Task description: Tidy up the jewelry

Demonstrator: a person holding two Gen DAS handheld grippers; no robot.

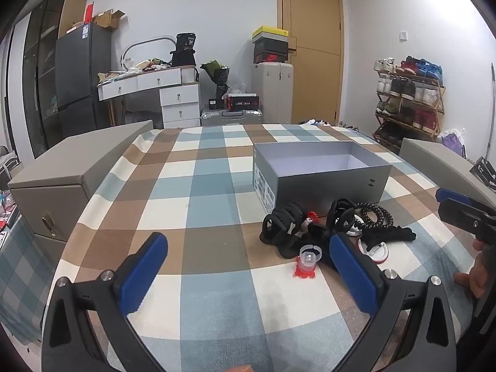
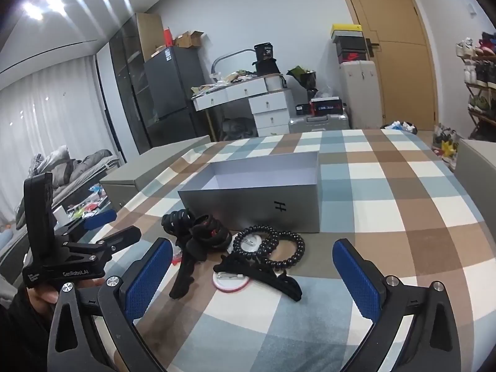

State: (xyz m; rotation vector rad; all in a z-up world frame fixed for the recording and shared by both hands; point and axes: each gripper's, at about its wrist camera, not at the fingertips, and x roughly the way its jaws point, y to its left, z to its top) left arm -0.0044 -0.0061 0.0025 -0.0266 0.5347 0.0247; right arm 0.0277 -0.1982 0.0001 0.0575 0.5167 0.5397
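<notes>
An open grey box [image 1: 322, 167] stands on the checked tablecloth; it also shows in the right wrist view [image 2: 257, 198]. In front of it lies a pile: black hair claws [image 1: 283, 221], a black bead bracelet [image 1: 373, 215], a red and clear ring toy [image 1: 305, 263], a white and red round badge [image 1: 373, 249]. The right wrist view shows the bracelet [image 2: 279, 245], a hair claw [image 2: 186, 260], a black clip [image 2: 279, 276] and the badge [image 2: 231, 280]. My left gripper [image 1: 248, 272] is open, just short of the pile. My right gripper [image 2: 252, 276] is open around the pile's near side.
Grey chair backs [image 1: 77, 167] flank the table on the left and on the right [image 1: 446, 161]. The right gripper's fingers [image 1: 465, 210] show at the left view's right edge. The left gripper body [image 2: 77, 257] sits at the right view's left. Room furniture stands behind.
</notes>
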